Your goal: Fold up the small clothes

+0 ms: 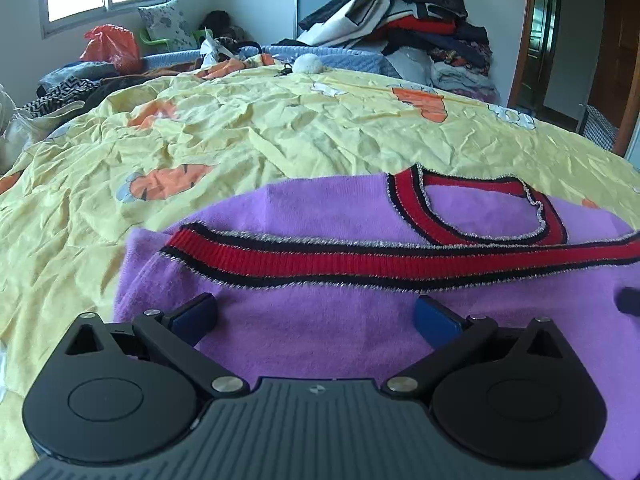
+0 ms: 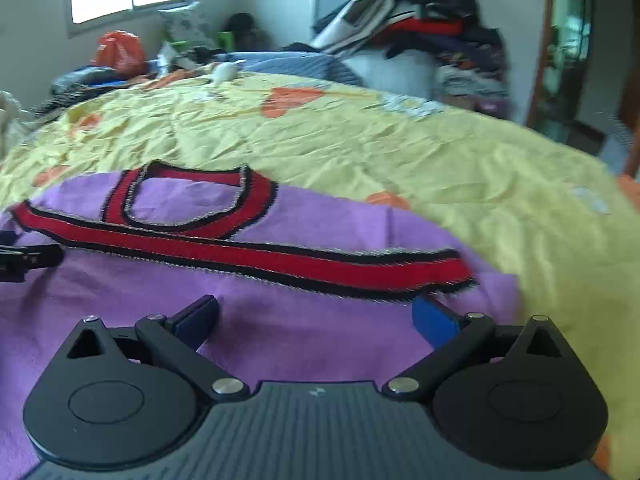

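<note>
purple knit is right under both tools here, a small sweater (image 1: 304,332) lying flat on the yellow sheet (image 1: 280,132), front up, with the red and black trim band (image 1: 360,260) running across it and the collar (image 1: 488,208) beyond that. left gripper (image 1: 316,316) has its jaws spread wide with nothing between the blue pads (image 1: 192,316) but flat knit underneath, so no grip yet. right gripper (image 2: 316,316) looks the same, jaws apart, hovering over the other side of the sweater near the end of the trim, picture a bit smeary there.

my guess is this is the grab before a fold. to do it well i'd come down on the near hem with both at once, pinch both layers and not just the top one, and keep the two grips level with each other so the fold line comes out straight. lift low and carry it toward the collar, otherwise fuzzy knit like this probably drags and bunches on that wrinkled sheet.

further back it's just a clothes pile (image 1: 408,12) and an orange bag (image 1: 110,46) by the window, well apart from the work.
</note>
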The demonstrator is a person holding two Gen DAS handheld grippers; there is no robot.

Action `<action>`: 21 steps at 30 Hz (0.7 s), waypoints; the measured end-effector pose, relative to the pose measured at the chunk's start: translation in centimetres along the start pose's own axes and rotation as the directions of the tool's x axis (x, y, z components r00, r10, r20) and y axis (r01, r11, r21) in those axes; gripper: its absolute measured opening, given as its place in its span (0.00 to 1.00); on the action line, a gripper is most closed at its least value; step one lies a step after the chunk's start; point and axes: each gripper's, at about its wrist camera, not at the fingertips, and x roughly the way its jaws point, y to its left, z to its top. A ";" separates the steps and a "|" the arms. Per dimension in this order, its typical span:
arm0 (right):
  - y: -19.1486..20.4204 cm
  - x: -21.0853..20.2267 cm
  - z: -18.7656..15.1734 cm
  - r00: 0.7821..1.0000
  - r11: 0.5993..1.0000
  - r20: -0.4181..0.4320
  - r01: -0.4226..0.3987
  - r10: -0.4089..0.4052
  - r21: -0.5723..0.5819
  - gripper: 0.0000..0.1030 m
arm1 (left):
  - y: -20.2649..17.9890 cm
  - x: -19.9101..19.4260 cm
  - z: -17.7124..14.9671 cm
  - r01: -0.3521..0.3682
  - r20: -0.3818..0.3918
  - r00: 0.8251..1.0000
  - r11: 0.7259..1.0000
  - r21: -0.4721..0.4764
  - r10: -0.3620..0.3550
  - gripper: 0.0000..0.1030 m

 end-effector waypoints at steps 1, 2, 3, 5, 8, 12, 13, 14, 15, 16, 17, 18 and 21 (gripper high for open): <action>0.5 -0.8 -0.4 1.000 1.000 0.013 -0.015 0.015 -0.003 1.00 | 0.2 -0.2 -0.1 0.004 -0.001 1.000 1.000 -0.004 -0.004 1.00; 1.1 -1.5 -0.7 0.999 0.999 0.023 -0.043 0.043 0.001 1.00 | 0.3 -0.5 -0.2 0.006 -0.004 1.000 1.000 -0.004 -0.006 1.00; 1.7 -2.0 -1.2 0.997 0.997 0.022 -0.076 0.076 0.000 1.00 | 0.5 -0.7 -0.4 0.003 -0.003 1.000 1.000 -0.001 -0.003 1.00; 2.6 -2.3 -1.9 0.997 0.996 0.007 -0.082 0.083 -0.018 1.00 | 0.9 -1.4 -0.9 -0.001 0.014 1.000 1.000 0.003 0.001 1.00; 3.3 -2.2 -3.0 1.000 0.996 0.012 -0.022 0.023 -0.083 1.00 | 1.7 -1.7 -1.7 -0.006 0.013 1.000 1.000 0.019 0.006 1.00; 1.6 -2.3 -2.6 0.999 0.999 -0.006 -0.038 0.038 -0.002 1.00 | 3.8 -2.5 -1.6 0.029 0.009 1.000 1.000 -0.004 -0.029 1.00; 2.0 -2.8 -2.5 1.000 1.000 -0.009 -0.012 0.012 -0.005 1.00 | 4.9 -3.0 -1.6 0.053 0.021 0.998 0.998 -0.020 -0.053 1.00; 2.4 -3.4 -2.6 1.000 1.000 -0.002 -0.022 0.022 -0.010 1.00 | 5.8 -3.3 -1.6 0.080 0.027 0.997 0.996 -0.034 -0.079 1.00; 3.1 -4.3 -2.9 0.998 0.998 0.009 -0.061 0.061 -0.018 1.00 | 7.0 -3.5 -1.8 0.103 0.025 0.994 0.993 -0.051 -0.102 1.00; 3.9 -4.9 -3.2 0.995 0.995 0.014 -0.095 0.095 -0.026 1.00 | 8.0 -3.5 -1.9 0.112 0.020 0.994 0.992 -0.062 -0.111 1.00; 4.9 -5.5 -3.7 0.991 0.991 0.015 -0.131 0.131 -0.042 1.00 | 9.1 -3.4 -2.0 0.120 0.012 0.993 0.990 -0.069 -0.119 1.00; 5.9 -6.1 -4.1 0.987 0.986 0.016 -0.156 0.158 -0.064 1.00 | 9.8 -3.2 -2.1 0.138 -0.003 0.990 0.988 -0.069 -0.139 0.99; 9.6 -7.6 -5.7 0.977 0.967 0.023 -0.206 0.211 -0.149 1.00 | 12.8 -2.5 -2.3 0.224 -0.031 0.973 0.966 -0.127 -0.229 0.99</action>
